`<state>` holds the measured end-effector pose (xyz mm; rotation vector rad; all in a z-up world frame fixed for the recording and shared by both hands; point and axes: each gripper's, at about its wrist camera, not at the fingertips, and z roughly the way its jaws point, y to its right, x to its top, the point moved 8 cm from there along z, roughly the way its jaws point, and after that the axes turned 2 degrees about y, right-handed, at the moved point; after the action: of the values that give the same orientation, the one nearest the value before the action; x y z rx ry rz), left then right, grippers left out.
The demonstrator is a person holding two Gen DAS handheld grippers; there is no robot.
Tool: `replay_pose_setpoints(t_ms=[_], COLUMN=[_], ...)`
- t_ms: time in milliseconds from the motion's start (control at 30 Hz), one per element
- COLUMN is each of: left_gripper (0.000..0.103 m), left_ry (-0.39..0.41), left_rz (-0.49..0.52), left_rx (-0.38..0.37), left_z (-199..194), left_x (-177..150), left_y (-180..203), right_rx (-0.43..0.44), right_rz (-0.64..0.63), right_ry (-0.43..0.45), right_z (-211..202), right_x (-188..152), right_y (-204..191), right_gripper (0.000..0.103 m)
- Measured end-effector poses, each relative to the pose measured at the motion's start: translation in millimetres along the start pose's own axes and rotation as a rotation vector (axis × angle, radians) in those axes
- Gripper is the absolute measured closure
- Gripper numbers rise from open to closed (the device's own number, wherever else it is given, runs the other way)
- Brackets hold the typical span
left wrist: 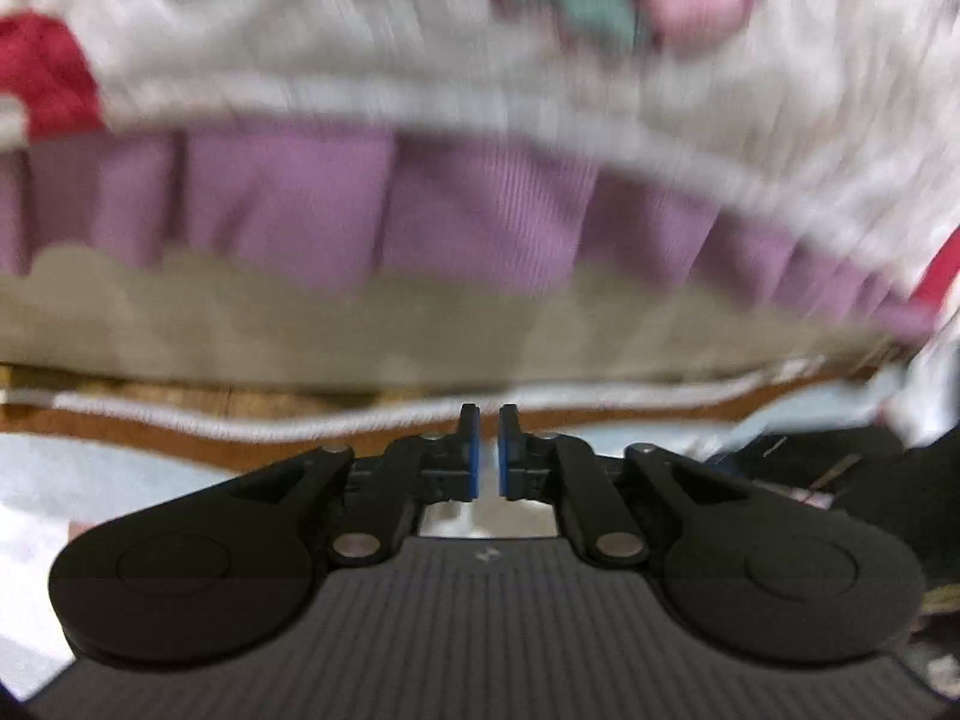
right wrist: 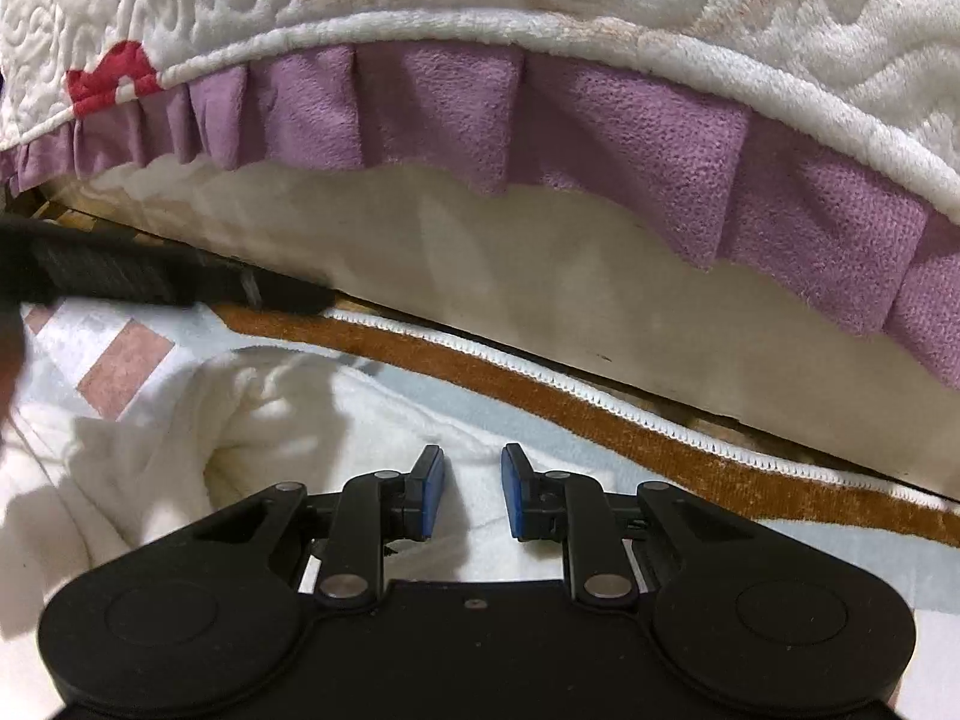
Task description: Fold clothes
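L gripper [left wrist: 487, 420]: jaws brought nearly together, only a thin slit left betw. the blue pads [left wrist: 474, 456]; nothing is seen gripped. R gripper [right wrist: 473, 462]: jaws parted a moderate gap, white cloth seen betw. and beneath the pads, but whether it is pinched or merely lain over cannot be told.

The garment [right wrist: 264, 420], white and fleecy, is spread on the floor rug [right wrist: 600, 414] below the R gripper, w/ a rolled, puckered bunch at left of the R wrist view and a flatter stretch under the fingers. It is judged light, soft, limp and non-fragile; no shape will be held when lifted, so sag and drag are to be expected. Plush pile prob. gives good friction, so slip is unlikely. Hold is best taken at an edge or corner, a single layer if poss., not the bunched middle.

Beyond: brown rug border w/ white stitched trim, then a bed side w/ quilted white coverlet [right wrist: 720, 18] and purple ruffle [right wrist: 600, 138]. L wrist view is blurred; the garment is hardly made out there.
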<state>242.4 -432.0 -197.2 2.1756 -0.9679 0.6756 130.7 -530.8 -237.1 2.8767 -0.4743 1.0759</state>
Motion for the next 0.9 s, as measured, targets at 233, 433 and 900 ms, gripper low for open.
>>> replay_pose_setpoints(t_ms=[233,433,900], left_gripper=[0.096,0.092,0.090], left_ry=[-0.093,-0.115,-0.130], left_rz=[0.027,-0.066,0.011], left_rx=[-0.035,0.060,0.187], left_z=[-44.1,-80.5,-59.6], left_x=[-31.7,-87.1,-89.4], left_y=[-4.5,-22.4,-42.6], right_rx=[0.003,0.044,0.239], right_rz=[0.009,0.179,0.101], right_ry=[0.008,0.102,-0.025], right_z=[1.1,-27.4,1.2], right_x=[3.7,15.9,19.9], right_y=[2.1,10.3,-89.5], right_gripper=[0.081,0.069,0.062])
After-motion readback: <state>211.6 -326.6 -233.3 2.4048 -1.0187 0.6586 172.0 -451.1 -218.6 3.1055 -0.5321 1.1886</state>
